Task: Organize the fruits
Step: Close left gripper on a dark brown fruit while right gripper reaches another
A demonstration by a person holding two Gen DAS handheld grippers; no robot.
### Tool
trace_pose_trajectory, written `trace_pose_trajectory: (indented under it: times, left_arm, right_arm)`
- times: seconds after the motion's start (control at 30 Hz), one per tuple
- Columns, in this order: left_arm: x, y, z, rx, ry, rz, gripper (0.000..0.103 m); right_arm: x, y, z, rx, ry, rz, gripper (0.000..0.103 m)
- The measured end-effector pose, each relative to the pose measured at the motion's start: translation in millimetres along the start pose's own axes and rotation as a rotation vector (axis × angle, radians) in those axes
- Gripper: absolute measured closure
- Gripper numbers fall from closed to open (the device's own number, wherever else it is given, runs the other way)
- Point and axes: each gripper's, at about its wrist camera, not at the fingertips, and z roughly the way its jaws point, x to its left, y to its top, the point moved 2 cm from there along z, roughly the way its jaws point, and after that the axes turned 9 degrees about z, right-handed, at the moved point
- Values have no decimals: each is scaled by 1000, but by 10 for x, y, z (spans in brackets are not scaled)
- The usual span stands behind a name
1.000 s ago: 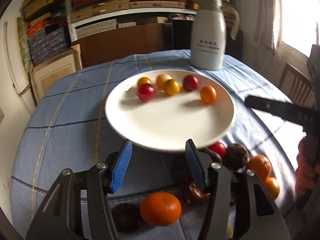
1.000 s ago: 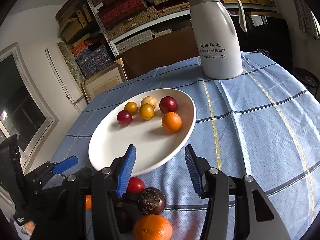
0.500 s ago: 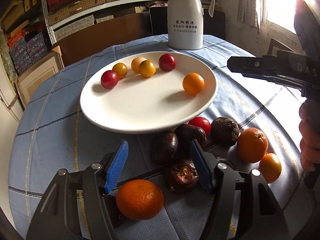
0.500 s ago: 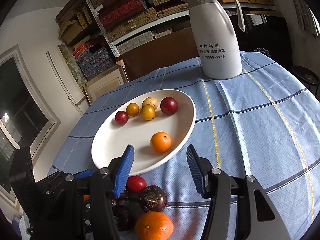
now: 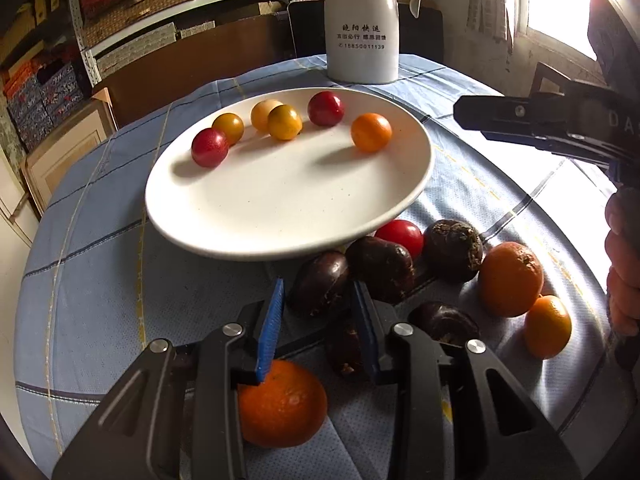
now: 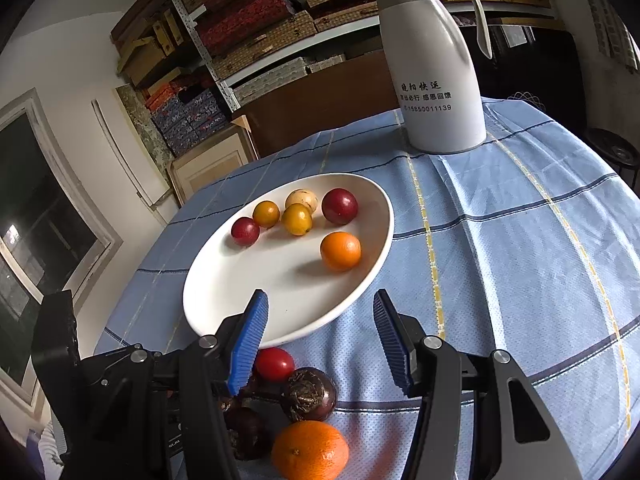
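Observation:
A white plate [image 5: 256, 208] holds several small red, yellow and orange fruits, among them a small orange [image 5: 371, 132]. In front of it on the cloth lie several dark passion fruits [image 5: 379, 268], a red tomato [image 5: 400, 234] and oranges [image 5: 510, 279]. My left gripper [image 5: 318, 322] is open, low over the cloth, its jaws either side of a dark passion fruit [image 5: 320, 282], with a big orange [image 5: 280, 404] under its left finger. My right gripper [image 6: 320, 340] is open and empty above the plate's [image 6: 280, 300] near rim, over the tomato [image 6: 274, 364].
A white thermos jug [image 5: 362, 20] stands behind the plate; it also shows in the right wrist view [image 6: 436, 68]. The round table has a blue checked cloth [image 6: 520, 240]. Shelves of boxes and a wooden cabinet stand behind the table.
My left gripper has moved forward and down toward the dark passion fruits and its jaws have narrowed. The small orange on the plate has rolled a little. My right gripper has barely moved.

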Motion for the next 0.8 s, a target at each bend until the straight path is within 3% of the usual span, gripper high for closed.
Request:
trace_pose_trajectory:
  times: [0.27, 0.43, 0.67, 0.8]
  left_arm:
    - [44, -40, -48, 3, -23, -40, 76]
    - [110, -166, -165, 1, 6, -63, 77]
    - [340, -276, -256, -1, 28, -163, 79]
    - [315, -267, -248, 0, 34, -154, 79]
  right_arm:
    - [54, -46, 37, 28, 13, -35, 51]
    - [170, -164, 39, 55, 29, -85, 54]
    - [573, -528, 153, 123, 24, -269, 55]
    - [732, -673, 295, 147, -31, -361, 67]
